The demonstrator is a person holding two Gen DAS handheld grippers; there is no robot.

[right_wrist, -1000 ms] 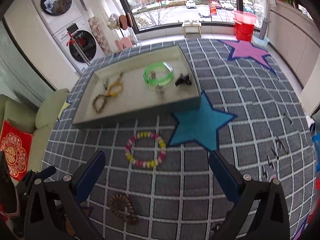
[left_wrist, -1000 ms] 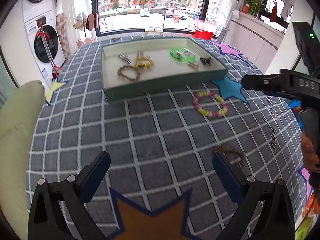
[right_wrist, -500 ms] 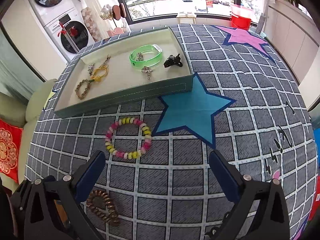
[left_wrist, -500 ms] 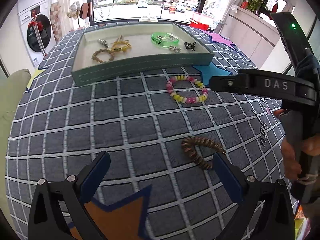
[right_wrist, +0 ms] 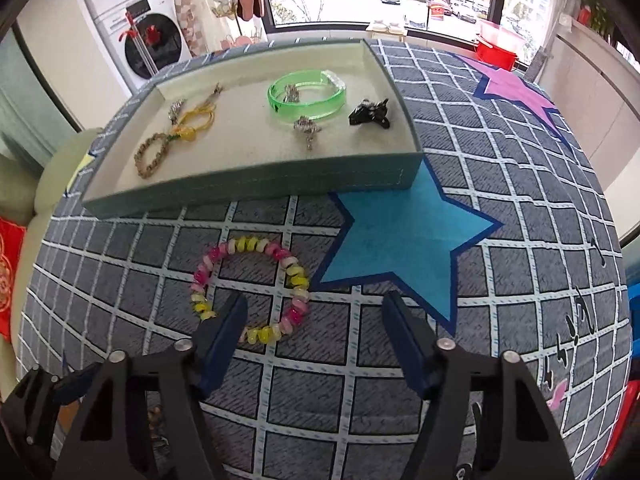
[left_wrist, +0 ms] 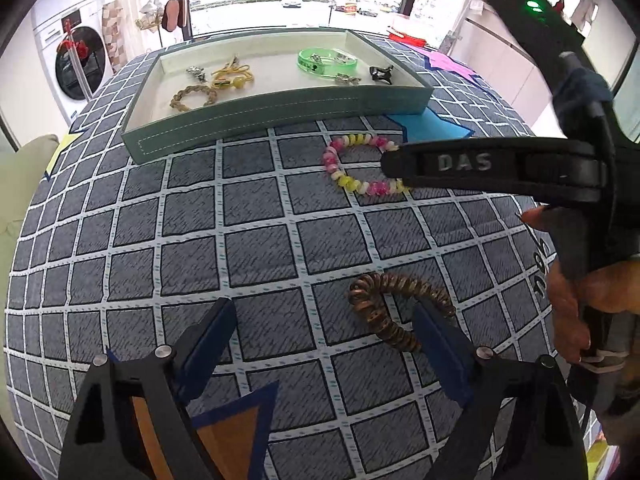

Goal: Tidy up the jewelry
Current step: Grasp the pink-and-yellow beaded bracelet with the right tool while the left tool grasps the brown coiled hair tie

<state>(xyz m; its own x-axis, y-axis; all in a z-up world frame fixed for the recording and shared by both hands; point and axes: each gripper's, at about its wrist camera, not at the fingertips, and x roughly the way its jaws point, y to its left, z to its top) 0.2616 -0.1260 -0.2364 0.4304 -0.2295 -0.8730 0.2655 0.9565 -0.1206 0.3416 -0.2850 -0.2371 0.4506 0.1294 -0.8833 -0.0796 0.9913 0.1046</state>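
Note:
A brown beaded bracelet (left_wrist: 394, 308) lies on the checked cloth just ahead of my open left gripper (left_wrist: 324, 340), by its right finger. A pink and yellow bead bracelet (right_wrist: 250, 288) lies on the cloth; my open right gripper (right_wrist: 314, 320) is low over it, the left finger inside its ring. It also shows in the left wrist view (left_wrist: 356, 164), partly behind the right gripper's body. The green tray (right_wrist: 248, 188) behind holds a green bangle (right_wrist: 306, 96), a black clip (right_wrist: 370, 114), a braided bracelet (right_wrist: 154, 156), a yellow cord piece and small silver charms.
The table carries a grey checked cloth with a blue star (right_wrist: 404, 236), a purple star (right_wrist: 516, 88) and an orange star (left_wrist: 224, 436). A washing machine (right_wrist: 148, 44) and a window stand behind. A pale cushion (left_wrist: 24, 184) lies to the left.
Both grippers have moved forward and lower toward the cloth. The brown bracelet now sits close to my left gripper's right finger; the pink and yellow bracelet now reaches between my right gripper's fingers.

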